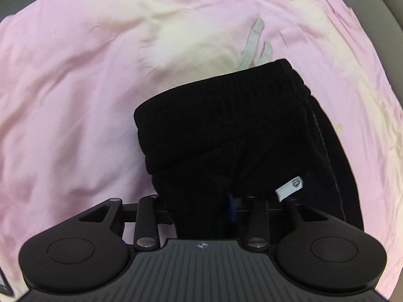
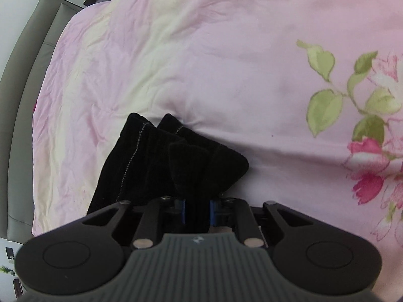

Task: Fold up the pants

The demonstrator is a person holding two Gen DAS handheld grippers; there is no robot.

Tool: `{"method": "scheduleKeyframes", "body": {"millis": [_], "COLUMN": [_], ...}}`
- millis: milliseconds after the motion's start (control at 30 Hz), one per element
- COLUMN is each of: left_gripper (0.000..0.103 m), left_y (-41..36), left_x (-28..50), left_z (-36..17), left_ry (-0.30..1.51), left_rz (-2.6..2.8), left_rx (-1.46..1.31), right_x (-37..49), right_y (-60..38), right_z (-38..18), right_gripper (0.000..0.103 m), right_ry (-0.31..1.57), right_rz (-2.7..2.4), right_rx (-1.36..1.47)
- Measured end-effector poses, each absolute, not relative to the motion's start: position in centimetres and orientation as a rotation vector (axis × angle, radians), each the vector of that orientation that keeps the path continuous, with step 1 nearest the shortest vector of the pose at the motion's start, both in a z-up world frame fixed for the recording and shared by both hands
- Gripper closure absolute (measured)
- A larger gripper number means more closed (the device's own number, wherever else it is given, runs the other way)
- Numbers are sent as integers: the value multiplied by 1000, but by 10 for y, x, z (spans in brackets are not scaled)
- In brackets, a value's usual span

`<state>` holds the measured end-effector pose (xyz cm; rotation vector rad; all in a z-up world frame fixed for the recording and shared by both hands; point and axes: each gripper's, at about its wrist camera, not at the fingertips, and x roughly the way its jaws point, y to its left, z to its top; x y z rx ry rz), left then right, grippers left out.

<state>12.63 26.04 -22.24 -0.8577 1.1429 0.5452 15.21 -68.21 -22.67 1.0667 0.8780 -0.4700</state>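
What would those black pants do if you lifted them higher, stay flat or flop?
The black pants would probably flop: the cloth already bunches and sags in soft folds where the left tool and right tool pinch it. The ribbed, plush-looking fabric likely grips rather than slips. Nothing about them looks fragile.
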Motion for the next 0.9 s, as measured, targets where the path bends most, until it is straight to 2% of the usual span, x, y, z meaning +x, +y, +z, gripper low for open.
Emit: {"method": "scheduleKeyframes", "body": {"millis": [33, 100, 133, 300, 433, 500, 700, 900], "left_gripper": [46, 28, 27, 26, 26, 26, 27, 28], "left_y": [261, 262, 262, 256, 235, 212, 83, -93], "left_x": [128, 127, 127, 126, 146, 164, 253, 321], "left_z": [-219, -209, -202, -159, -116, -96, -62, -67], "left_ry": [1177, 1226, 1244, 1303, 1287, 1267, 1216, 1165], "left_rz": [518, 510, 498, 398, 322, 263, -22, -369], "left_rx": [-815, -745, -706, -521, -381, -306, -65, 188], "right_x": [152, 152, 152, 158, 160, 163, 188, 178], "right_y": [-683, -686, -687, -692, -700, -708, -720, -727], "right_z": [-229, -227, -224, -192, -155, -140, -133, -159], "right_gripper": [90, 68, 68, 46, 41, 36, 37, 49], "right_ry": [886, 919, 932, 1023, 1017, 994, 1025, 1036], "right_rz": [-462, -456, -449, -387, -358, -320, -258, -234], "right_rx": [1070, 1039, 1015, 825, 676, 669, 671, 828]}}
